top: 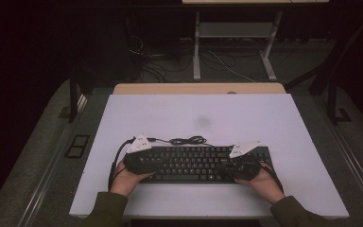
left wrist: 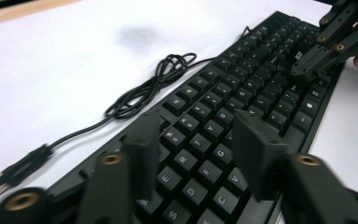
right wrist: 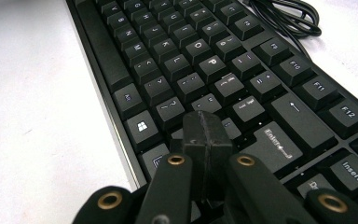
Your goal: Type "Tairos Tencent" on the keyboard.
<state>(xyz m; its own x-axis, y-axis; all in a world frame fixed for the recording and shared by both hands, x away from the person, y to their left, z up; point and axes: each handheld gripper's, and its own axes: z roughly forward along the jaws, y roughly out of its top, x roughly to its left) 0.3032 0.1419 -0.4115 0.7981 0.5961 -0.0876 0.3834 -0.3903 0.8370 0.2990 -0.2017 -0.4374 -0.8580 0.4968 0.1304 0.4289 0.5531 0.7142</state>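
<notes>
The work surface is a white table top [top: 246,118] with a wooden edge strip [top: 198,88] along its far side. Beyond it, a white-legged desk frame [top: 234,42] stands on a dark floor [top: 170,66] strewn with loose cables [top: 217,64]. The surrounding room is dim, its walls lost in shadow.

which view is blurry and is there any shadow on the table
Left gripper view: the near jaws of the left gripper are soft and smeared, keyboard sharper. Right gripper view: keys crisp. High view: dim surroundings, a faint grey smudge on the white table.
</notes>
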